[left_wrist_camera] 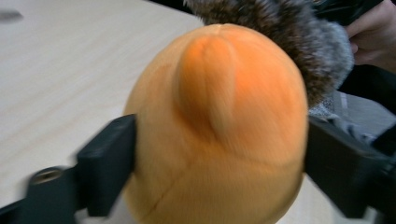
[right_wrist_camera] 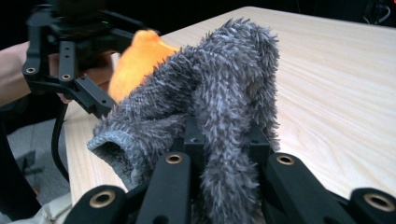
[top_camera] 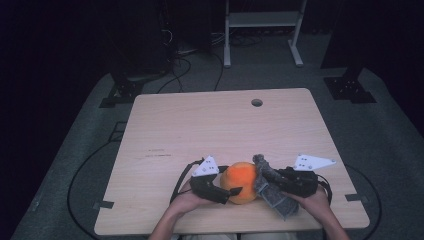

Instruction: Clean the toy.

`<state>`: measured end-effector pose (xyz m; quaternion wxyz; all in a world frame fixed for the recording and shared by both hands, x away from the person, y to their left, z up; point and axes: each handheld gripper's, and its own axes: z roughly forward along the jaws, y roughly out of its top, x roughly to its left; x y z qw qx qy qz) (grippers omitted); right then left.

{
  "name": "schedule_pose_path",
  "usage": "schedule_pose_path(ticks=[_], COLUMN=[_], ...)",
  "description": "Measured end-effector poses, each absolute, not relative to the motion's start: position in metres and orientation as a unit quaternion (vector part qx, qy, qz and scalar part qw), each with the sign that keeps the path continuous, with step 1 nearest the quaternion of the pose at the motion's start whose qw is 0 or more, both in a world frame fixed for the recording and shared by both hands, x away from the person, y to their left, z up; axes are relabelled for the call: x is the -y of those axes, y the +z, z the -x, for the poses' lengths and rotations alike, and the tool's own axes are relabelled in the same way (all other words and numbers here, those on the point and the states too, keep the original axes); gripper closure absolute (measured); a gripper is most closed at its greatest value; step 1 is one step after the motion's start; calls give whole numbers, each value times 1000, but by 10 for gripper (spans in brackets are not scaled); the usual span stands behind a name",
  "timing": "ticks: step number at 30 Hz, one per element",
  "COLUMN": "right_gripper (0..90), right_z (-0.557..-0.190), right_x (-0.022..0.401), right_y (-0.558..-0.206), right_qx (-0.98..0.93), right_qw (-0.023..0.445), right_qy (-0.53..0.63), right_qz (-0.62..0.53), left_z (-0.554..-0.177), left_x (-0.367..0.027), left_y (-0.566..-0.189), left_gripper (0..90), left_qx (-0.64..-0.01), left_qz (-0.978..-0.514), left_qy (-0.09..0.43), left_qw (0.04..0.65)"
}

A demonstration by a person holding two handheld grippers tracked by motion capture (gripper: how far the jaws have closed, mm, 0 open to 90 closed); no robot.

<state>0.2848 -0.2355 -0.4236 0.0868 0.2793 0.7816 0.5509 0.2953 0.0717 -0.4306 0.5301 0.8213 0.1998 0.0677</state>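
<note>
A round orange plush toy sits near the table's front edge, and my left gripper is shut on it. In the left gripper view the orange plush toy bulges between the two black jaws, pressed on both sides. My right gripper is shut on a fuzzy grey sock just right of the toy. The fuzzy grey sock drapes over the right gripper's jaws in the right gripper view, with the orange plush toy and my left gripper behind it. Sock and toy touch.
The light wooden table has a round cable hole near its far edge. Cables run over the grey floor, and a white rack's legs stand behind the table.
</note>
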Motion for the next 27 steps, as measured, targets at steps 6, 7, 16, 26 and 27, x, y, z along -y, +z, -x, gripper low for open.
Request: schedule_pose_path(ticks=[6, 7, 16, 26, 27], right_gripper=[765, 765, 764, 764, 764], right_z=[-290, -288, -287, -271, -273], right_x=[249, 248, 229, 209, 207], right_y=[-431, -427, -428, -410, -412], right_qx=[-783, -779, -788, -790, -793], right_qw=[94, 98, 103, 115, 114], right_qy=[528, 536, 534, 554, 551], right_qz=[-315, -311, -288, -238, -232], left_z=[-286, -286, -295, -296, -296], left_x=[-68, -68, -75, -69, -70], left_y=[-424, -423, -434, -436, -436], left_gripper=[355, 356, 303, 299, 299], left_qx=[-200, -200, -240, -257, -257], left_qz=[-797, -797, -794, -785, -786], left_qy=[138, 139, 105, 115, 112], left_qw=[552, 553, 549, 552, 551])
